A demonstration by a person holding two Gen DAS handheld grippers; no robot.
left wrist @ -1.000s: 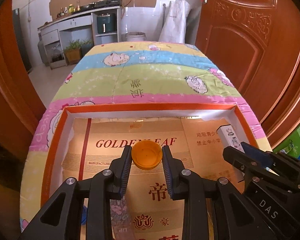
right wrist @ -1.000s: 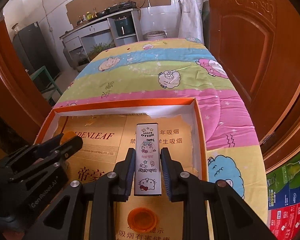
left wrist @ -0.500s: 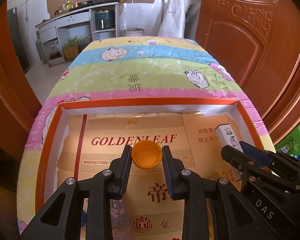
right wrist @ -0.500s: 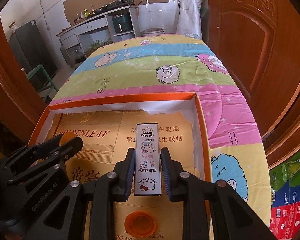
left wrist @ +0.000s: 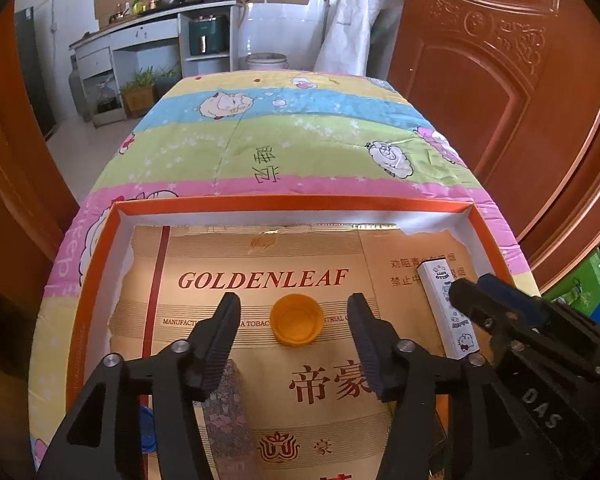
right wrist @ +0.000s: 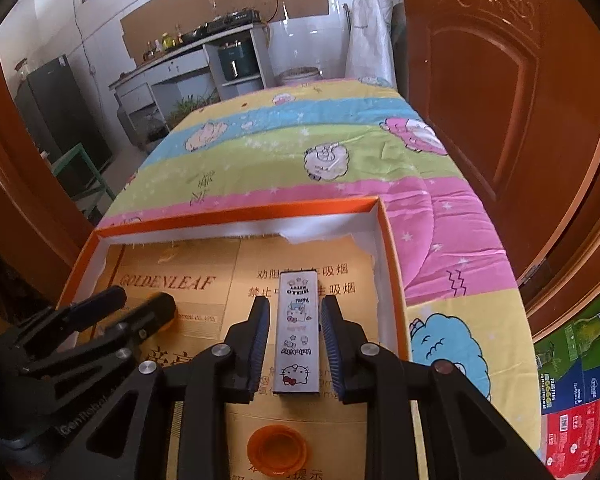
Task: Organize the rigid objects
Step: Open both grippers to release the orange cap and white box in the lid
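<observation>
Left gripper point(left wrist: 294, 322) jaws just opened, round orange plastic cap point(left wrist: 296, 320) released between; right gripper point(right wrist: 294, 338) at 3 o'clock, white cartoon-printed rectangular box point(right wrist: 297, 332) between jaws, grip cannot be told

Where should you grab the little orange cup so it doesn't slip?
Probably by its round side wall, one pad on each side. The orange cup sits upright and open-mouthed on the box floor, so coming down from above and straddling it suits. The left gripper has just opened and flanks it with clear gaps; closing again would likely catch the wall squarely.
</observation>
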